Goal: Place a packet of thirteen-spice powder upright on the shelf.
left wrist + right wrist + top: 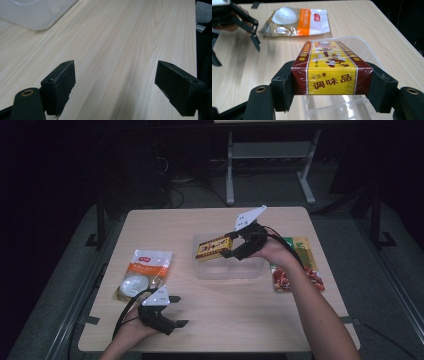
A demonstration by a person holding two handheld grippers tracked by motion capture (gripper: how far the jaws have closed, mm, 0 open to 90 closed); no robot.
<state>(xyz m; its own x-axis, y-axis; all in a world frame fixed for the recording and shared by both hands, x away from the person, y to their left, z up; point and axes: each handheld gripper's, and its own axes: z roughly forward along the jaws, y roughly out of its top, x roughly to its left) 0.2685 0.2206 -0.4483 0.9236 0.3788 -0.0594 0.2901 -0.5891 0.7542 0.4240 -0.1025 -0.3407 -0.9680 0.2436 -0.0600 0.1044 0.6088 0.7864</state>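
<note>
Seasoning box: rigid carton, film-wrapped, likely light, slippery. Right gripper clamps box end across narrow sides, above clear tub. Left gripper spread wide, empty.

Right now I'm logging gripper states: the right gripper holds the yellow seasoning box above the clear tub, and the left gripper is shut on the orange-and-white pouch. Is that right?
Not quite. The right gripper does hold the yellow seasoning box above the clear tub. But the left gripper is open and holds nothing: the left gripper view shows its jaws wide apart over bare table. The orange-and-white pouch lies beside it.
</note>
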